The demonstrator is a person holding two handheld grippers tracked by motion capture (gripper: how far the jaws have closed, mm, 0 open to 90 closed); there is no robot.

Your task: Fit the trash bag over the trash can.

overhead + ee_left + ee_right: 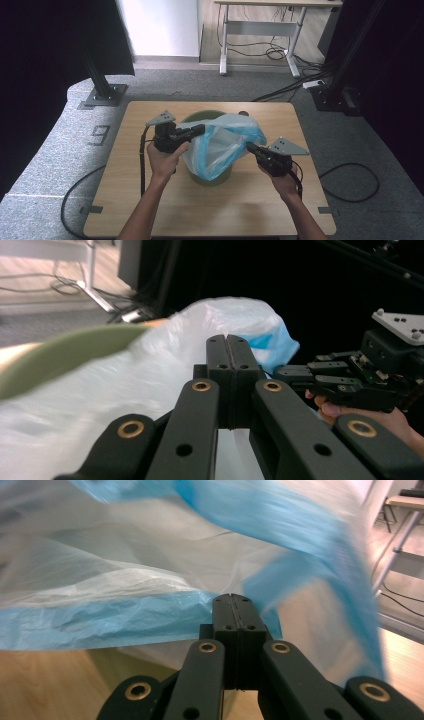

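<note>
High view: both grippers pinch the bag (225,142) over the bin (210,176).
Left gripper (200,129): pressed together on film.
Right gripper (250,146): same.
Risk: film tears if pulled apart.

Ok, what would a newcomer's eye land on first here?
The pale plastic bag with blue edges, billowing over the green bin at the middle of the wooden table. Then the left gripper and right gripper, shut on the bag's opposite sides.

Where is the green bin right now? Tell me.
In the high view the green bin stands mid-table on the wooden table, under the blue and white plastic bag, between the left hand-held gripper and the right hand-held gripper.
</note>
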